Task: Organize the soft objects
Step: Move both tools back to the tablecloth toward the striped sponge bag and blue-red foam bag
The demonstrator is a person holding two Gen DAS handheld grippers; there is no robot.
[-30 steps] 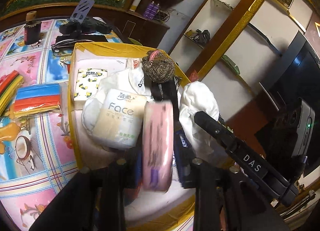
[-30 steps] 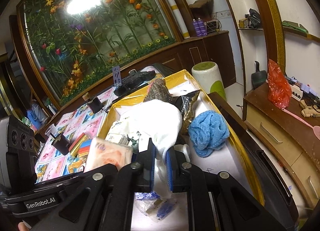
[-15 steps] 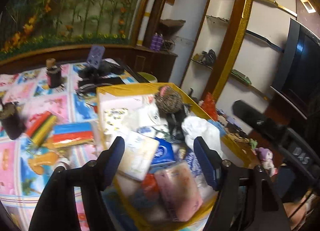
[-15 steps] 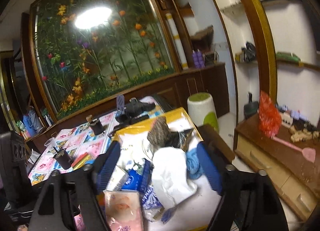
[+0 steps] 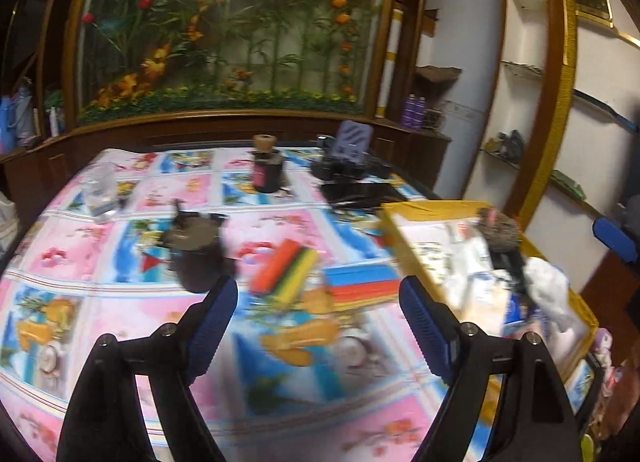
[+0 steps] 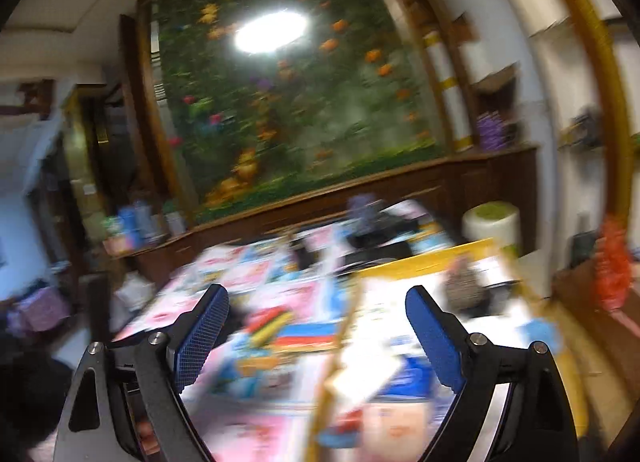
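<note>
Operator: Requesting hazard check and gripper status.

Technician: Reporting left gripper (image 5: 316, 290) with jaws opening, nothing between the pads, pointing over the patterned tablecloth (image 5: 120, 302). Reporting right gripper (image 6: 316, 298) spread wide and likewise empty. Noting heavy blur in the right wrist view, so judging aim from it unreliably.

Operator: Listing likely faults.

Technician: Risking a knock on the dark lidded cup (image 5: 196, 254), standing just beyond the left finger. Risking a snag on the yellow box (image 5: 424, 206) rim while reaching back in, tipping it toward the table edge. Risking a pinch of two overlapping soft items at once, dragging an extra one out.

Operator: Requesting container contents.

Technician: Locating the soft objects inside the yellow box, at the right of both views. Identifying a brown mesh scrubber (image 5: 500, 228) at the far end, a crumpled white cloth (image 5: 548, 282) beside it, and blue-printed tissue packs (image 5: 516, 314) nearer. Leaving the coloured strips (image 5: 286, 268) outside, lying on the tablecloth near the box. Being unable to tell the cup's contents.
</note>
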